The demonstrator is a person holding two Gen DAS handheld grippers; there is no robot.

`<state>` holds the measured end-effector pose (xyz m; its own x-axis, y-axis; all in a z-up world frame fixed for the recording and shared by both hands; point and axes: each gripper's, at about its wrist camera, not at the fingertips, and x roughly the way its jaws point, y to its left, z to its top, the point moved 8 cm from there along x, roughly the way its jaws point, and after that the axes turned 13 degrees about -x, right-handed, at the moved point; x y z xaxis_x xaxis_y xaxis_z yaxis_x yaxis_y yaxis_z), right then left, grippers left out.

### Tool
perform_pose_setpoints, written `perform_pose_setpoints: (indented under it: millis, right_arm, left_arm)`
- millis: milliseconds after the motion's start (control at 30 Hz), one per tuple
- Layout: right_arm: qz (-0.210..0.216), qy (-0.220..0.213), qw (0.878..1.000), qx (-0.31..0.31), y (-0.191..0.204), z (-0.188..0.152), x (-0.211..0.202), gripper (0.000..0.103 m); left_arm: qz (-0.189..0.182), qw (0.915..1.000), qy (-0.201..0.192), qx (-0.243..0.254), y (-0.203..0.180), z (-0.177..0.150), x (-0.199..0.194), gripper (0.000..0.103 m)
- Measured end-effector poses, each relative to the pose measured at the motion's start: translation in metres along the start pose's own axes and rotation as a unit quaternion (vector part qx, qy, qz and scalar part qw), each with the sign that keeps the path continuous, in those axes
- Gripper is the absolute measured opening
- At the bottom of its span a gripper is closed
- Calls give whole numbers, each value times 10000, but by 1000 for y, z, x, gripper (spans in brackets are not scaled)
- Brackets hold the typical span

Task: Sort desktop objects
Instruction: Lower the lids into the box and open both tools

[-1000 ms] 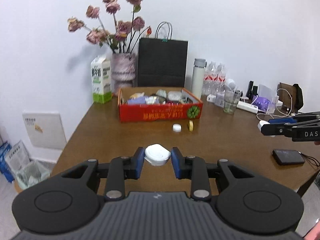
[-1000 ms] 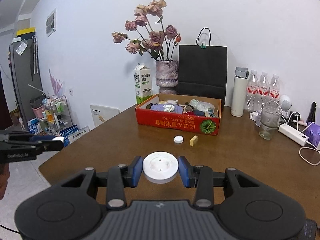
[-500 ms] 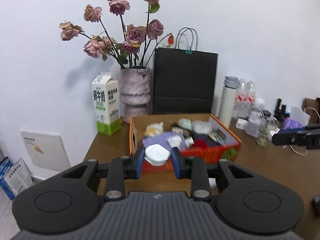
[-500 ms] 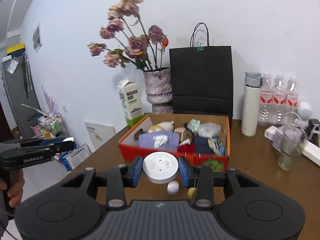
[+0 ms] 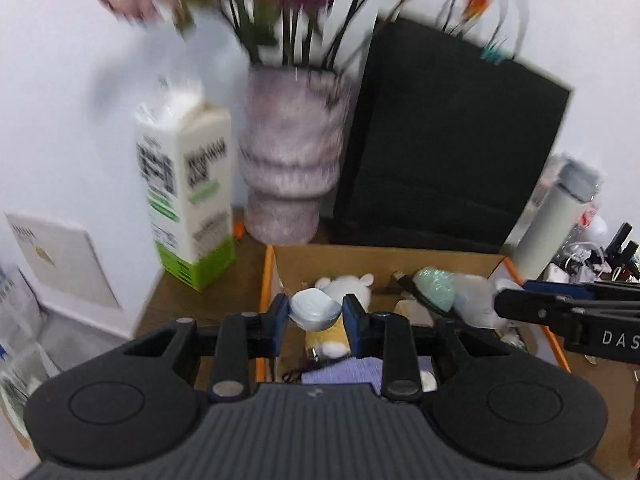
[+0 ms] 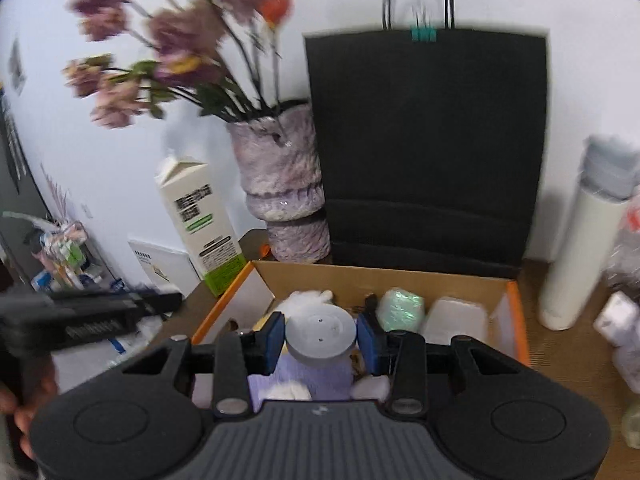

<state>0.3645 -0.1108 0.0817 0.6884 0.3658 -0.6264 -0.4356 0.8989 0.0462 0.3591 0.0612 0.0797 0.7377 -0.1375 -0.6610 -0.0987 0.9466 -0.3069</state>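
Hovering over the open cardboard box (image 5: 384,258), the left gripper (image 5: 316,318) clamps a small white lidded case (image 5: 314,309) ahead of its pads; to its right, the right gripper (image 6: 321,338) clamps a round white disc (image 6: 321,336), both likely for dropping in. Box walls flank each tool; free space shows between the contents.

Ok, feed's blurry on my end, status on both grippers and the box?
Left gripper shut on small white case. Right gripper shut on round white disc. Both over cardboard box, already crowded. Nothing blocking the drop.
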Motion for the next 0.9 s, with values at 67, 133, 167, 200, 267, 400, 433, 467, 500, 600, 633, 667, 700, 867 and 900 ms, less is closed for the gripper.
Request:
perform_pose_setpoints:
  millis: [67, 133, 167, 200, 267, 400, 433, 467, 500, 600, 633, 667, 700, 867, 900]
  right_arm:
    - [132, 205, 9996, 167, -7, 4, 31, 38]
    - [143, 406, 9987, 279, -12, 5, 61, 38]
    - [121, 503, 9981, 332, -16, 5, 77, 38]
    - [99, 575, 9976, 373, -18, 4, 90, 38]
    - [102, 692, 9964, 471, -22, 1, 114, 38]
    - [74, 960, 9940, 519, -20, -9, 154, 38]
    - [47, 1025, 9936, 482, -20, -10, 161, 38]
    - [-3, 1066, 9933, 445, -19, -13, 167, 38]
    - [-91, 1090, 9932, 398, -19, -15, 170, 39]
    - [-165, 1111, 9930, 362, -22, -19, 174, 40]
    - [-176, 1131, 9927, 389, -24, -19, 174, 41]
    - [-171, 1144, 9924, 413, -26, -20, 172, 44]
    - [-163, 1151, 9923, 437, -27, -19, 169, 45]
    - [-151, 1003, 9932, 576, -35, -9, 145, 47]
    - [-167, 984, 9935, 544, -34, -7, 137, 48]
  left_arm:
    - [49, 9996, 264, -85, 3, 4, 30, 30]
    - [209, 9988, 424, -117, 8, 5, 56, 30]
    - [307, 9983, 490, -98, 9, 4, 66, 30]
    - [367, 9979, 532, -69, 10, 3, 76, 30]
    - [453, 9972, 598, 43, 8, 2, 92, 30]
    - [617, 9951, 750, 200, 6, -4, 116, 30]
    - [679, 9945, 761, 226, 7, -5, 120, 30]
    - [690, 9946, 740, 216, 7, -6, 124, 32]
    - [691, 9950, 687, 217, 6, -5, 125, 32]
    - [780, 9946, 633, 262, 5, -5, 125, 34]
    - [754, 9948, 637, 266, 5, -4, 125, 35]
    - [721, 9949, 659, 250, 4, -3, 126, 36]
    - [666, 9953, 670, 212, 5, -3, 124, 38]
    - [421, 9968, 673, 16, 2, 4, 102, 65]
    - [397, 9970, 662, -13, 1, 5, 96, 69]
